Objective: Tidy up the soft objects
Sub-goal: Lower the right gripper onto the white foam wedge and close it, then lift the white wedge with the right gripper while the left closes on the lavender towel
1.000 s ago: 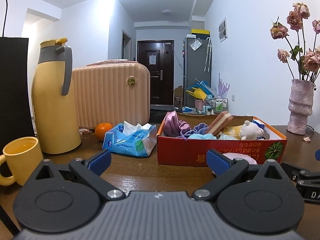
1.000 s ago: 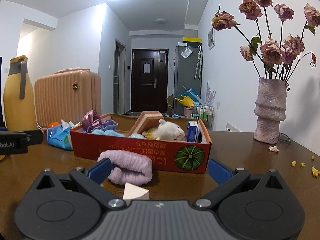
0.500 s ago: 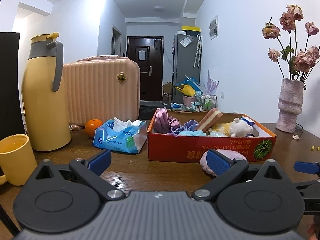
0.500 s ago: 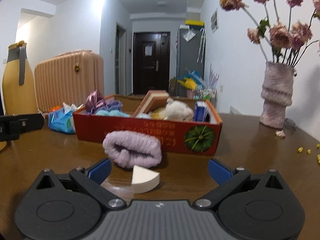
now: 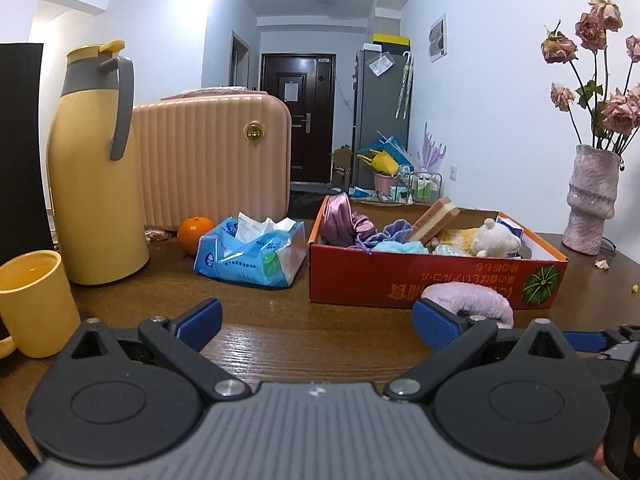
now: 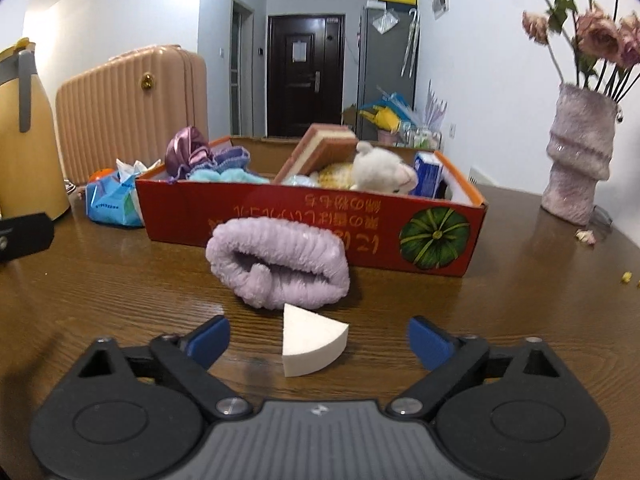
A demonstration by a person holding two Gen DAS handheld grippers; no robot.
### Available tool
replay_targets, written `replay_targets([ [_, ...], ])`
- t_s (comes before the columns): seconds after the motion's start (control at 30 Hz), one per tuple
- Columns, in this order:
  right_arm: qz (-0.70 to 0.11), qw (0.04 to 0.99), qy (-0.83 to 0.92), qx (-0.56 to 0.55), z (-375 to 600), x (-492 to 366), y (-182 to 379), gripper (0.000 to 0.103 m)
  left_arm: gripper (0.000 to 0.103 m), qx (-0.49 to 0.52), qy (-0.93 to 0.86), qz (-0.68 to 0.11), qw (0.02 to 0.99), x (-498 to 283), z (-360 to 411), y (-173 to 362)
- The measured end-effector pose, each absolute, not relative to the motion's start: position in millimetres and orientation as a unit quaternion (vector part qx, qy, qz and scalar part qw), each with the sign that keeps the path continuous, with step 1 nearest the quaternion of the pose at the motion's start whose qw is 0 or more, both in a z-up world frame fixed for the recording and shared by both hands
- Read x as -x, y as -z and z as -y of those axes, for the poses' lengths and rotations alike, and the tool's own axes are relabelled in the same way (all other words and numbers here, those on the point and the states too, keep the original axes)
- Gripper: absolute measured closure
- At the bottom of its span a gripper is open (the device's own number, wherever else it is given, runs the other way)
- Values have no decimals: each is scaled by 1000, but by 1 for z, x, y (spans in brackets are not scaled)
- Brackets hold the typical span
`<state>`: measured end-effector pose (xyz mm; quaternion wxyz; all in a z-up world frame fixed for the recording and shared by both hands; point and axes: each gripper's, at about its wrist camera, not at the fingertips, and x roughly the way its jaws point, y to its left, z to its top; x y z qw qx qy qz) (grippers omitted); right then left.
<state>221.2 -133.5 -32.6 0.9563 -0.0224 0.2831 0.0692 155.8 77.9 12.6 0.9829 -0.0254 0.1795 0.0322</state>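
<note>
1. Left wrist view: the left gripper (image 5: 316,320) hangs low over the wooden table (image 5: 280,336), its blue pads spread wide with only bare wood between them.
2. At about one o'clock from it stands the red cardboard box (image 5: 420,280), which holds a white plush toy (image 5: 494,238), a purple satin cloth (image 5: 340,222), a pale blue cloth (image 5: 400,246) and a brown-and-cream sponge (image 5: 436,220) leaning on edge.
3. A fluffy lilac headband (image 5: 476,300) lies on the table against the box's near wall, partly hidden behind the left gripper's right finger.
4. At eleven o'clock sit a blue tissue pack (image 5: 248,256) and an orange (image 5: 195,230); farther round to ten o'clock stand a yellow thermos (image 5: 96,168) and a yellow mug (image 5: 34,302), with a pink suitcase (image 5: 212,160) behind.
5. At two o'clock a pink vase (image 5: 590,200) holds dried roses.
6. Right wrist view: the right gripper (image 6: 318,340) points down at the table, its jaws closing but not yet pressing on anything.
7. Between its pads, at twelve o'clock, a white wedge-shaped sponge (image 6: 310,340) stands on the table, clear of both pads.
8. Just beyond the wedge lies the lilac headband (image 6: 280,266), touching the box's (image 6: 320,216) front wall.
</note>
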Motion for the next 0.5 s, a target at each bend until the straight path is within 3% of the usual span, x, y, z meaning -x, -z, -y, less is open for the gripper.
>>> replay_targets([
  [0.1,-299,951,-73,17,134,-229,36,28,0,24,-32,-183,982,-157,-77,-12],
  [0.3,-319,944,-87,0,137,-236,40,68,0,23,-31,-190,981,-158,-76,-10],
  [0.5,-310,946,-91,-3,139,-235,38,71,0,23,-32,-195,980,-160,-76,-8],
])
